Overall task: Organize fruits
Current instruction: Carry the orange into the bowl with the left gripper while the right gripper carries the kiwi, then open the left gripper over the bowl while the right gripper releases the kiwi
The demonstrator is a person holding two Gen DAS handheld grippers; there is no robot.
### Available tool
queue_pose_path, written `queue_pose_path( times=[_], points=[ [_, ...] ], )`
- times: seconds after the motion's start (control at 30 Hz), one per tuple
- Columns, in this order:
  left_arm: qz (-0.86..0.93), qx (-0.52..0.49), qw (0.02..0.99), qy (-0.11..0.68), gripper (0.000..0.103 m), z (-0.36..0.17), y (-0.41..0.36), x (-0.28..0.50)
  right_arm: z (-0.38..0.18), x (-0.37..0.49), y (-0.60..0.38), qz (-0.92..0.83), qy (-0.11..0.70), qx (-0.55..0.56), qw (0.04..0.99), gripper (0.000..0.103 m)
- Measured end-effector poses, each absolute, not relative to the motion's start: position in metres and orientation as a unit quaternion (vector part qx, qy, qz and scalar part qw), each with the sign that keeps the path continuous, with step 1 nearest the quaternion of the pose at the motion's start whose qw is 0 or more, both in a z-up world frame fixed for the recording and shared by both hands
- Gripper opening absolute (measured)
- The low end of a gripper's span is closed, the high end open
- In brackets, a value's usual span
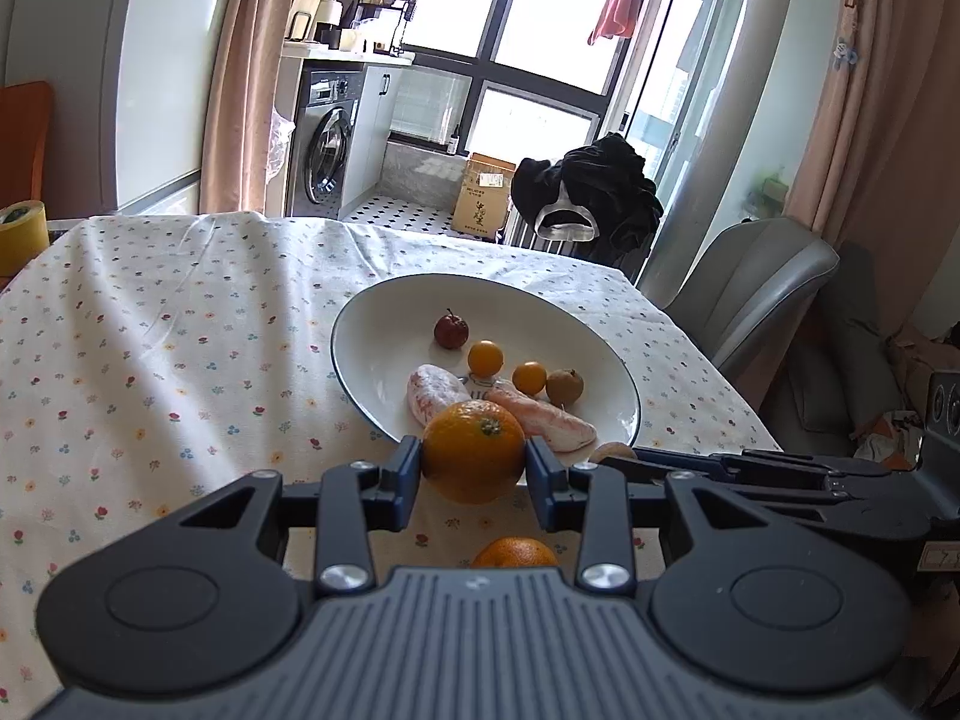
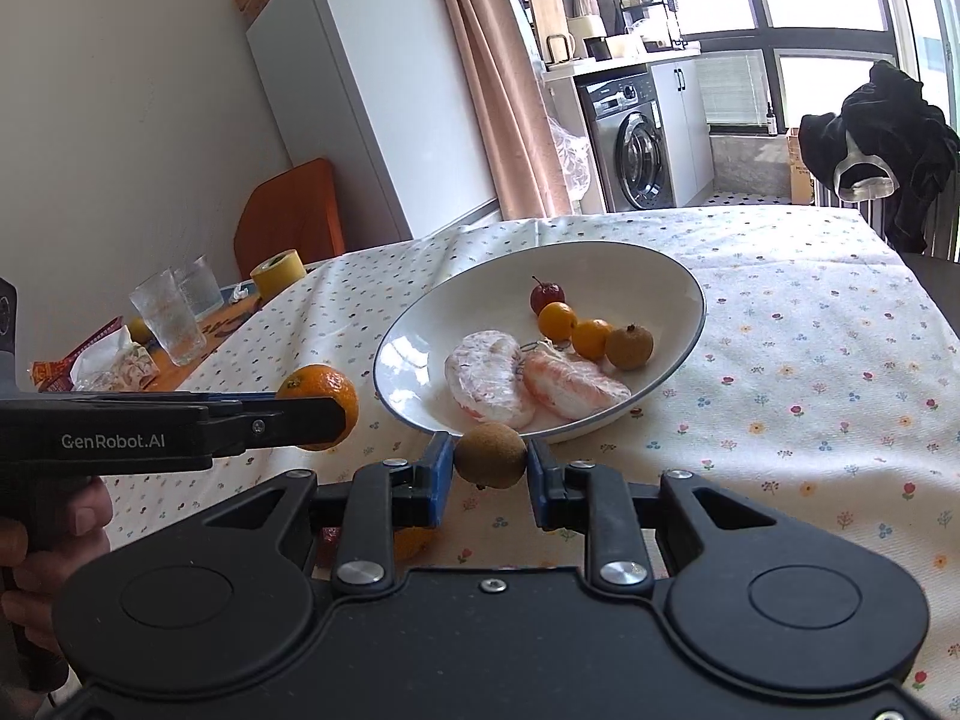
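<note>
This is a lived-in home, a dining corner opening onto a laundry balcony. A flowered tablecloth (image 1: 180, 330) covers the bench. Past its far edge a washing machine (image 1: 327, 150) stands under a counter by tall windows (image 1: 540, 18), flanked by pink curtains (image 1: 246, 78). A white refrigerator (image 2: 372, 90), drinking glasses (image 2: 171, 312) and a padded chair (image 1: 750, 294) surround the bench.
</note>
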State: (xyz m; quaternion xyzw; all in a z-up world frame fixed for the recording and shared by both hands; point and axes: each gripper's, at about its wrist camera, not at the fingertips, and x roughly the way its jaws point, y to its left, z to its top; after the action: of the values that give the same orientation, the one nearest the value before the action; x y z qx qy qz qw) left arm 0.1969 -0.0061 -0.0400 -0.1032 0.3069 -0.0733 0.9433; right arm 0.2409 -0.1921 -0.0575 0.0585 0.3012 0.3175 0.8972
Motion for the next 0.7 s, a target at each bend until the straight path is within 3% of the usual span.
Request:
queue_pose_path(
  times=[0.43, 0.7],
  points=[
    [-0.071, -0.11, 0.939, 0.318, 0.036, -0.044, -0.007, 0.23, -0.054, 0.267, -0.19, 0.31, 0.3, 0.065, 0.9, 0.025],
    [-0.049, -0.108, 0.941, 0.316, 0.044, -0.041, -0.004, 0.231, -0.052, 0.278, -0.185, 0.31, 0.296, 0.072, 0.9, 0.025]
  ],
)
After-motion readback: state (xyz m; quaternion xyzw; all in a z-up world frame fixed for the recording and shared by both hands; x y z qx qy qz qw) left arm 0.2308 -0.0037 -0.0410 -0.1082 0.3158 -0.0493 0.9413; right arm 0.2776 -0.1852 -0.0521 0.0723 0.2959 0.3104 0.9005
